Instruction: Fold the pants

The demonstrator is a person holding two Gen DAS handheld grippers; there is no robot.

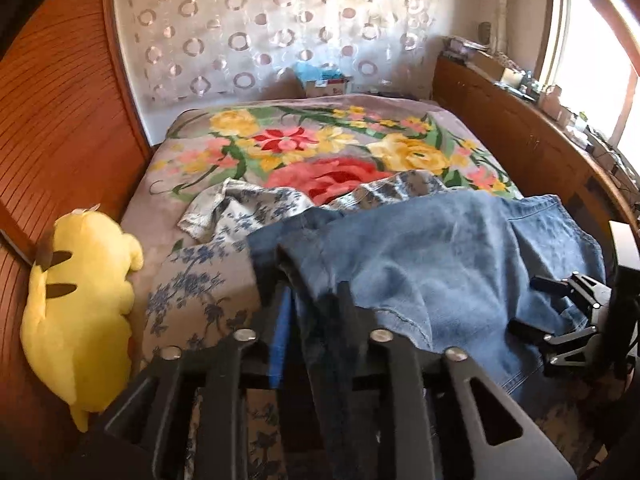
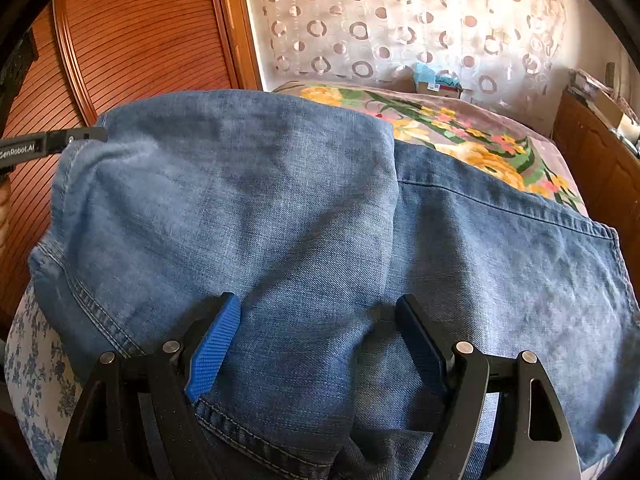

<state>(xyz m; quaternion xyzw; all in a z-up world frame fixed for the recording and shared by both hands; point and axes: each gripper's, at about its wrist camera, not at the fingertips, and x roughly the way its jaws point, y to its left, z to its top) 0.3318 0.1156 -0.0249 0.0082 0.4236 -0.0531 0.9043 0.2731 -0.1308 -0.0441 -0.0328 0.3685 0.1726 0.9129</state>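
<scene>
Left claw [image 1: 308, 280] tips buried under denim, so whether they pinch the jeans [image 1: 420, 264] can't be told. Jeans legs run off the frame bottom in the right wrist view. Floral sheet [image 1: 192, 300] partly covered by jeans. Windowsill clutter [image 1: 560, 108] too small to identify. Box [image 1: 324, 80] at the bed's far end blurred. Window blown out.

Daylight floods from the window [image 1: 592, 60] right of my jaws — blown out, glare on the curtain [image 1: 280, 28]; edges bowed, cloth at my left jaws smeared.
</scene>
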